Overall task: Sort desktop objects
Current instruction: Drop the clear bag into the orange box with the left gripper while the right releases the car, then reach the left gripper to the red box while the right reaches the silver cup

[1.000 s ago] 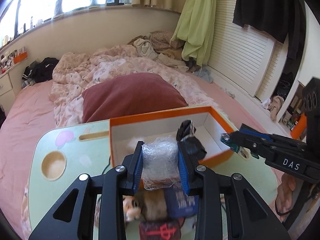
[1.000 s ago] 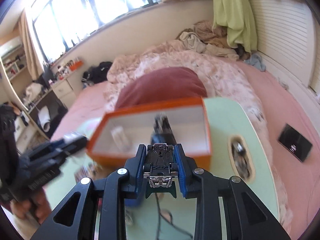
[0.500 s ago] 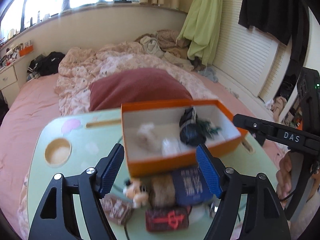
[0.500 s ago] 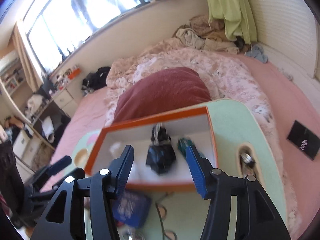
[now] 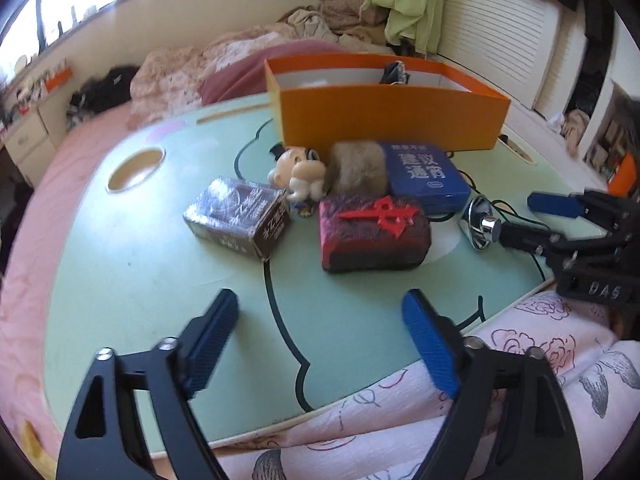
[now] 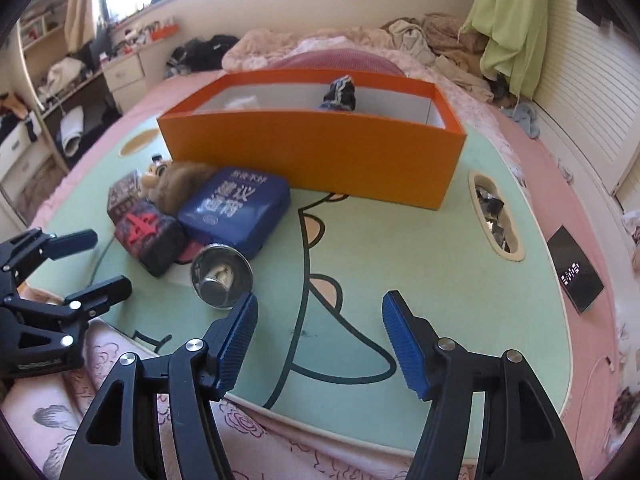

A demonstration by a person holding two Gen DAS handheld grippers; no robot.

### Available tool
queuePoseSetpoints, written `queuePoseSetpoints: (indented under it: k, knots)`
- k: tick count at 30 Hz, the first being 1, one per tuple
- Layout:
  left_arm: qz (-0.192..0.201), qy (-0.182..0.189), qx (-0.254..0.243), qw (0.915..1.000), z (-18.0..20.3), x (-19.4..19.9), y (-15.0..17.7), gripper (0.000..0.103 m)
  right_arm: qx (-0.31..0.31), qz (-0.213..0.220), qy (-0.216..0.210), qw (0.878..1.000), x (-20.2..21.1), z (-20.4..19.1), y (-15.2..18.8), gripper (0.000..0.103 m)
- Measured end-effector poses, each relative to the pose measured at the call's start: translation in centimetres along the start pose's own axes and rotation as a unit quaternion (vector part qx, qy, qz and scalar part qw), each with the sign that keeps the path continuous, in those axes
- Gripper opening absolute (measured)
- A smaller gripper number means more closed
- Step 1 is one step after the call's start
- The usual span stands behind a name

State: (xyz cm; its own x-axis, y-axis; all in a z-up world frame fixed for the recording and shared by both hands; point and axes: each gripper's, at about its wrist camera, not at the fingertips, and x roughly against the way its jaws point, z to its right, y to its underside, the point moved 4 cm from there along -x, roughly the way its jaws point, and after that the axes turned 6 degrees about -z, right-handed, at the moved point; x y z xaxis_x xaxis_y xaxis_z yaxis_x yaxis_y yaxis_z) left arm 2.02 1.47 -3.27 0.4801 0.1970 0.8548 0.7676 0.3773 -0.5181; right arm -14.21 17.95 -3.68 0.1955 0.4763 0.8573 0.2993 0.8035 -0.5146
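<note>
An orange box [image 5: 392, 118] [image 6: 312, 152] stands at the far side of the green lap table [image 5: 160, 264], with a dark item and a white one inside. In front of it lie a dark red packet [image 5: 374, 232] [image 6: 148, 234], a blue tin [image 5: 424, 178] [image 6: 236, 208], a brown wrapped box [image 5: 238, 216], a small doll [image 5: 300, 174], a furry brown thing [image 5: 356, 166] and a metal bell [image 5: 480, 222] [image 6: 220, 276]. My left gripper [image 5: 324, 344] hangs over the table's near edge, jaws opening, nothing between them. My right gripper [image 6: 320, 344] is likewise opening and empty, beside the bell.
The table rests on a bed with pink sheets and a floral blanket [image 5: 520, 360]. A round cup hole [image 5: 136, 166] sits at the table's left and a slot with shiny bits [image 6: 494, 216] at its right. A black device [image 6: 574, 270] lies on the bed.
Both grippers let go of their items over the box, opened wide, and dropped back down to the table's near edge. The clear wrapped bundle and the toy car are out of the jaws.
</note>
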Motion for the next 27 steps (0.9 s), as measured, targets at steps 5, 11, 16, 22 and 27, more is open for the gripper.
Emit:
queuePoseSetpoints:
  k: [5, 11, 16, 22, 27]
  knots:
    - [-0.003, -0.012, 0.014, 0.9998, -0.9, -0.51, -0.18, 0.103, 0.0, -0.004, -0.002, 1.0, -0.22, 0.09, 0.24, 0.085]
    - [0.001, -0.011, 0.012, 0.9999, -0.73, -0.33, -0.08, 0.103, 0.004, -0.005, -0.004, 1.0, -0.07, 0.0, 0.48, 0.088]
    - [0.002, -0.01, 0.012, 0.9999, -0.9, -0.23, -0.11, 0.103, 0.004, -0.005, -0.004, 1.0, -0.04, -0.12, 0.55, 0.09]
    - [0.002, -0.01, 0.012, 0.9999, -0.9, -0.24, -0.1, 0.103, 0.004, -0.004, -0.005, 1.0, -0.07, -0.15, 0.43, 0.09]
    - [0.002, -0.011, 0.013, 0.9999, -0.87, -0.26, -0.09, 0.103, 0.002, 0.002, -0.025, 1.0, 0.33, -0.39, 0.15, 0.081]
